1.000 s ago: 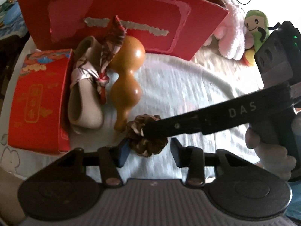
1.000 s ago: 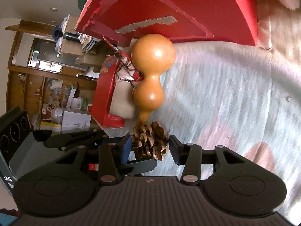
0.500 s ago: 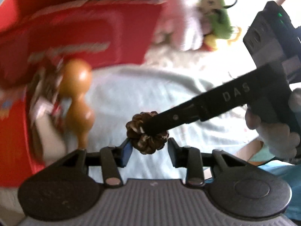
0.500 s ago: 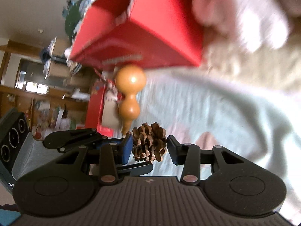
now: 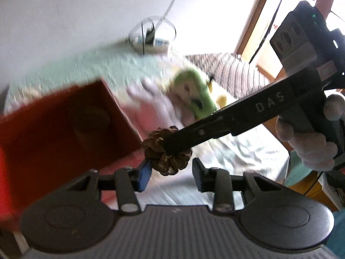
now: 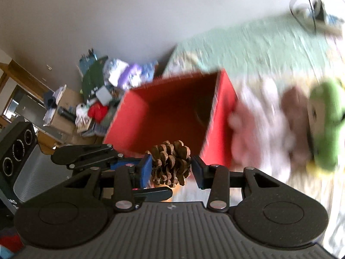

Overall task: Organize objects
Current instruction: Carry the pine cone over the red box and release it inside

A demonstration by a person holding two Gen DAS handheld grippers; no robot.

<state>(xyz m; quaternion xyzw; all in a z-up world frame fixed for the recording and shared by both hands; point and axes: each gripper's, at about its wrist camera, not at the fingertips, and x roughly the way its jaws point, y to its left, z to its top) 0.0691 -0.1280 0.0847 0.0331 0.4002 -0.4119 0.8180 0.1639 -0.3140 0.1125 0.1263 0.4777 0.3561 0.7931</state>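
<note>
Home, likely bedroom or living room. Soft pale-green bedspread (image 6: 269,43) covers wide surface, plush toys lying on it: green stuffed toy (image 5: 195,95), pink fluffy one (image 5: 159,108). Striped cushion (image 5: 232,73) near wooden window frame (image 5: 256,15), bright daylight behind. Plain white wall (image 6: 129,10). Far corner cluttered with household odds and ends (image 6: 103,90): boxes, bags, packets heaped on cardboard. Wooden shelving (image 6: 8,82) at room's edge. Open red gift box (image 6: 172,112) on bedspread.
</note>
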